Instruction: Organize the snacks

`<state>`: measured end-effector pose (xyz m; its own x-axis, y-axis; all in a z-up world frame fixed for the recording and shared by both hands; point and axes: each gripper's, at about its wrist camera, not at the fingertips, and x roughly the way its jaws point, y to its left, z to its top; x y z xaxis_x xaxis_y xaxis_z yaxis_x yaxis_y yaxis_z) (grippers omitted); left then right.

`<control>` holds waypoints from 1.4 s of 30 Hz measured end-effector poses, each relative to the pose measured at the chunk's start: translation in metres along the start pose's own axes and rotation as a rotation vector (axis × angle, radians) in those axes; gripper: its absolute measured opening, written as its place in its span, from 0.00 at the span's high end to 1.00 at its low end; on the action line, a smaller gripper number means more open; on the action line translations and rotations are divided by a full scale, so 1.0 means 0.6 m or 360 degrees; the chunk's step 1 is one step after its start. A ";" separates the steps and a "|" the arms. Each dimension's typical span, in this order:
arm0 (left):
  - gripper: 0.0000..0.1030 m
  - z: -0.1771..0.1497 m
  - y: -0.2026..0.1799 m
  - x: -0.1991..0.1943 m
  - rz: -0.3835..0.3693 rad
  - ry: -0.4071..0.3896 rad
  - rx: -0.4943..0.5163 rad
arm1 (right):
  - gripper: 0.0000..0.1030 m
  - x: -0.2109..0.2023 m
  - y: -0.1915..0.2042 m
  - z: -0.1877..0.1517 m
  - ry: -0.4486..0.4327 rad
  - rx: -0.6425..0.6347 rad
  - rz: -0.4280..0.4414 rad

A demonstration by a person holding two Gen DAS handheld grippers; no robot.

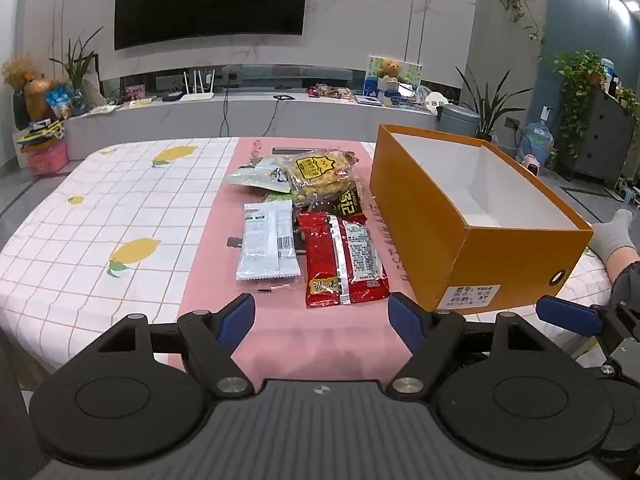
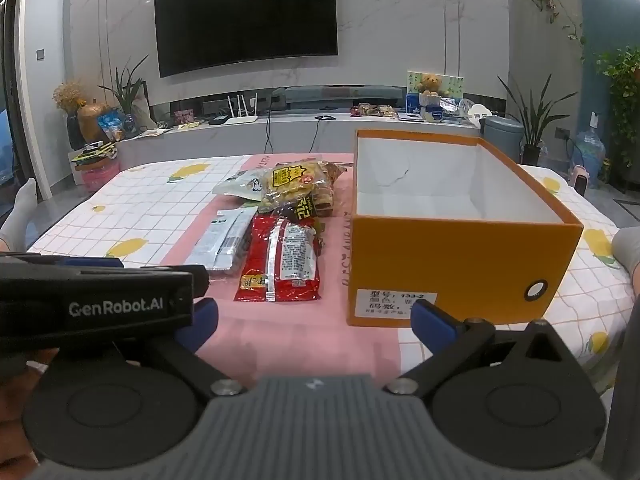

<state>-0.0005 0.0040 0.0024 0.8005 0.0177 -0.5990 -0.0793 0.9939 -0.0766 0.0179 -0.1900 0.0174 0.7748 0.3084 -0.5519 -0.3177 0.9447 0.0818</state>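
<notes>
Several snack packets lie on a pink cloth: a red packet (image 1: 344, 264) (image 2: 282, 266) nearest, a white packet (image 1: 268, 246) (image 2: 222, 242) to its left, a yellow chips bag (image 1: 320, 176) (image 2: 296, 186) and a pale green bag (image 1: 260, 174) behind. An open orange box (image 1: 516, 264) (image 2: 448, 276), empty inside, stands to their right. My left gripper (image 1: 322, 320) is open and empty, just short of the red packet. My right gripper (image 2: 316, 324) is open and empty, in front of the box's near corner; its finger (image 1: 568, 314) shows at the right of the left wrist view.
The surface is a white checked cloth with lemon prints (image 1: 120, 208) (image 2: 148, 196). A person's socked foot (image 1: 614, 236) rests right of the box, another foot (image 2: 20, 208) at far left. The left gripper's body (image 2: 96, 306) blocks the lower left of the right view. A TV bench stands behind.
</notes>
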 end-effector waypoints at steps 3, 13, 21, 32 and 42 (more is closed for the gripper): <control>0.14 -0.001 0.002 0.005 -0.0009 0.0015 -0.0008 | 0.03 0.000 0.000 0.000 0.0005 -0.0001 -0.0001; 0.14 -0.004 0.003 0.015 -0.0024 0.0068 -0.0025 | 0.03 0.004 -0.002 -0.002 0.0046 0.0006 -0.0004; 0.14 -0.004 0.003 0.015 -0.0025 0.0066 -0.0024 | 0.03 0.004 0.001 -0.003 0.0043 -0.0003 -0.0010; 0.14 -0.003 0.002 0.017 -0.0029 0.0063 -0.0019 | 0.03 0.003 0.001 -0.002 0.0034 -0.0005 -0.0007; 0.14 -0.003 0.003 0.017 -0.0029 0.0063 -0.0020 | 0.03 0.001 0.003 -0.003 0.0027 -0.0009 -0.0006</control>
<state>0.0065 0.0056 -0.0053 0.7777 -0.0050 -0.6287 -0.0724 0.9926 -0.0974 0.0168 -0.1883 0.0159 0.7666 0.3029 -0.5662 -0.3180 0.9451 0.0750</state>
